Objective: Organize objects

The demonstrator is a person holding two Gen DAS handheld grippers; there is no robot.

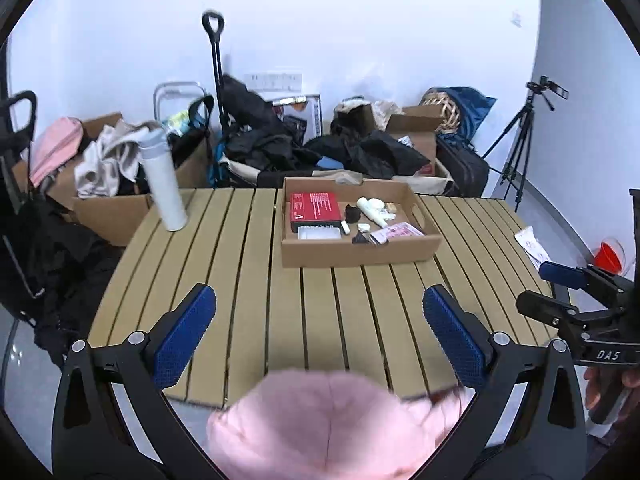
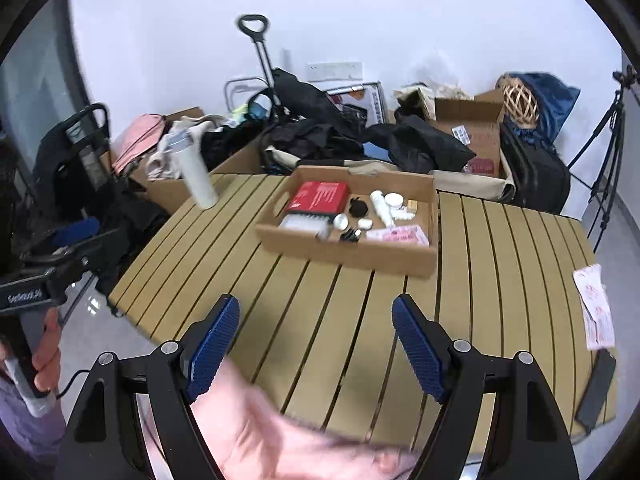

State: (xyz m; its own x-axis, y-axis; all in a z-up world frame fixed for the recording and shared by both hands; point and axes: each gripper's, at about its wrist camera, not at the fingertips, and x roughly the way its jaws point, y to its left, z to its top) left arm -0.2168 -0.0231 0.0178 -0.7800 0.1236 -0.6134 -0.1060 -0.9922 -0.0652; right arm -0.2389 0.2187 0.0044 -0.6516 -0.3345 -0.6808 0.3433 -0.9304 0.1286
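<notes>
A: Both claws, left [image 1: 320, 334] and right [image 2: 316, 346], stood apart, empty.

B: And progress?

A: My shallow brown cardboard tray [image 1: 356, 250] held small items mid-table; white cylindrical bottle [image 1: 164, 184] and paper packet [image 2: 596, 312] remained outside.

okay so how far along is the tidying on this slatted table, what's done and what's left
Done, it seems: small items sit in the cardboard tray, among them a red box. In hand: nothing; the left hand-held gripper and the right hand-held gripper are both open and empty. Left: the white bottle and a paper packet are on the table outside the tray.
</notes>
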